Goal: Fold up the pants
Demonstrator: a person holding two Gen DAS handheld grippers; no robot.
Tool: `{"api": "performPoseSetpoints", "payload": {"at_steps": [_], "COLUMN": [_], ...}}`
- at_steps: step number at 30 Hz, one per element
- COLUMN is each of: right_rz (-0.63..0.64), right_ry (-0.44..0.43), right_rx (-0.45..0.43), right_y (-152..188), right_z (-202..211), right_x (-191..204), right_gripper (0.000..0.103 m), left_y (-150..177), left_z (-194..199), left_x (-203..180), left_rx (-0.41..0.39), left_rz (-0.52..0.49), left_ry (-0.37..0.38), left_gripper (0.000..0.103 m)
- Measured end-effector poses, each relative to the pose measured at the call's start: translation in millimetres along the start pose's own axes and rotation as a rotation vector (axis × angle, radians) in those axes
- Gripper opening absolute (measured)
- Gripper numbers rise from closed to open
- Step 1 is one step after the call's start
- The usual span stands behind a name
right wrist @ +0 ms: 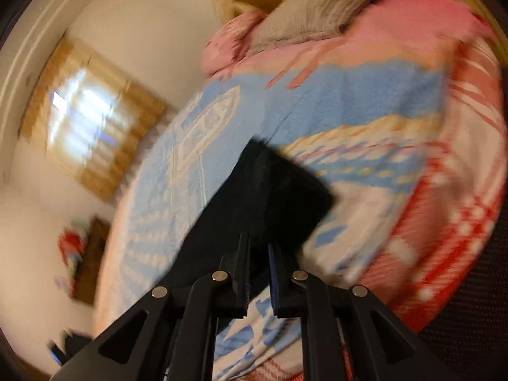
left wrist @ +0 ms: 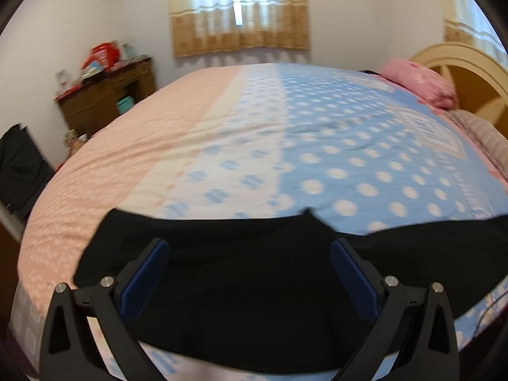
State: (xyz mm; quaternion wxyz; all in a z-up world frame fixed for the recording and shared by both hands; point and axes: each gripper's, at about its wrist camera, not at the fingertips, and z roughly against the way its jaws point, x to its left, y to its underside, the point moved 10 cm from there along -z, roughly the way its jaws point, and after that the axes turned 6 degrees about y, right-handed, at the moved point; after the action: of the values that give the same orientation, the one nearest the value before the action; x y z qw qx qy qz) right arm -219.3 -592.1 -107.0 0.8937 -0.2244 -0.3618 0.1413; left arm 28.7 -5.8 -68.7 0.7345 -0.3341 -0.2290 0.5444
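Observation:
The black pants [left wrist: 241, 285] lie flat across the near edge of the bed, spreading to the right. My left gripper [left wrist: 249, 247] is open, its blue pads [left wrist: 146, 279] wide apart just above the cloth. In the right wrist view, which is tilted and blurred, my right gripper [right wrist: 257, 247] has its jaws nearly together on a fold of the black pants [right wrist: 263, 197], which stretch away over the bedspread.
The bed [left wrist: 285, 133] has a pink, white and blue dotted cover. A pink pillow [left wrist: 422, 82] and a cream headboard [left wrist: 470, 73] stand at the far right. A brown cabinet [left wrist: 108, 98] with clutter stands at the left wall. A curtained window [left wrist: 238, 9] is behind.

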Motion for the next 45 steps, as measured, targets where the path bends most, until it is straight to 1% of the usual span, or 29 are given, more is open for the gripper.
{"api": "performPoseSetpoints", "payload": {"at_steps": [1,2,3,4,5,7,9,10,12,13,15,17,21,22,23,24,25,27,30,34,36,37,38,39,40,41,42,43,45], "right_rz": [0.003,0.061,0.131,0.194,0.249,0.363,0.443,0.453,0.408,0.388,0.35,0.316,0.302,0.302,0.309,0.317,0.318,0.306,0.332,0.273,0.22,0.195,0.191,0.215,0.255,0.329,0.386,0.461,0.577], "right_ry": [0.07,0.171,0.218,0.224,0.202,0.143,0.115,0.102,0.051,0.037,0.011,-0.01,0.012,0.017,0.031,0.043,0.048,0.035,0.07,0.002,-0.04,-0.014,0.03,0.117,0.162,0.187,0.178,0.143,0.032], "right_rx": [-0.054,-0.119,-0.155,-0.166,-0.155,-0.085,-0.026,-0.004,0.054,0.073,0.118,0.134,0.104,0.098,0.099,0.109,0.132,0.147,0.131,0.155,0.184,0.176,0.139,0.028,-0.055,-0.148,-0.188,-0.194,-0.119], "right_y": [-8,-14,-16,-13,-6,18,45,57,82,89,106,118,121,121,121,121,121,121,120,117,112,106,98,80,70,60,57,61,85], "right_z": [11,25,34,39,41,36,24,18,0,-5,-20,-29,-45,-48,-52,-53,-55,-49,-36,-34,-28,-21,-13,5,19,35,42,44,32], "right_x": [-8,-10,-4,8,21,54,77,82,90,90,91,93,97,99,101,99,97,91,74,60,56,50,45,38,40,51,65,86,128], "right_gripper": [0.011,0.011,0.012,0.012,0.012,0.013,0.021,0.025,0.041,0.044,0.045,0.045,0.045,0.045,0.036,0.01,0.003,0.003,0.003,0.002,0.005,0.005,0.005,0.005,0.005,0.005,0.005,0.005,0.005], "left_y": [0,0,0,0,1,3,7,10,15,19,25,33,44,46,49,50,52,56,59,57,57,58,61,64,68,71,76,78,79], "left_z": [0,-1,-1,0,0,-1,-4,-6,-10,-11,-13,-13,-20,-22,-25,-27,-29,-31,-30,-28,-31,-33,-36,-38,-41,-43,-46,-46,-44], "left_x": [-11,-19,-31,-38,-50,-69,-84,-95,-107,-115,-122,-130,-133,-134,-134,-134,-135,-137,-137,-135,-134,-135,-134,-134,-132,-130,-127,-125,-121], "left_rx": [0.003,0.004,0.006,0.006,0.006,0.009,0.018,0.025,0.038,0.046,0.055,0.064,0.079,0.088,0.099,0.104,0.11,0.116,0.117,0.113,0.118,0.124,0.132,0.14,0.15,0.16,0.177,0.181,0.186], "left_rz": [-0.019,-0.033,-0.058,-0.073,-0.093,-0.12,-0.143,-0.153,-0.161,-0.167,-0.176,-0.203,-0.228,-0.225,-0.221,-0.219,-0.219,-0.228,-0.244,-0.244,-0.236,-0.237,-0.241,-0.246,-0.249,-0.248,-0.239,-0.227,-0.197], "left_ry": [0.02,0.031,0.051,0.063,0.081,0.113,0.131,0.142,0.158,0.165,0.167,0.165,0.146,0.145,0.146,0.147,0.147,0.145,0.14,0.146,0.148,0.147,0.141,0.136,0.127,0.119,0.116,0.126,0.142], "left_gripper": [0.103,0.103,0.103,0.103,0.103,0.103,0.103,0.103,0.103,0.103,0.103,0.103,0.103,0.103,0.103,0.103,0.103,0.103,0.103,0.103,0.103,0.103,0.103,0.103,0.103,0.103,0.103,0.103,0.103]}}
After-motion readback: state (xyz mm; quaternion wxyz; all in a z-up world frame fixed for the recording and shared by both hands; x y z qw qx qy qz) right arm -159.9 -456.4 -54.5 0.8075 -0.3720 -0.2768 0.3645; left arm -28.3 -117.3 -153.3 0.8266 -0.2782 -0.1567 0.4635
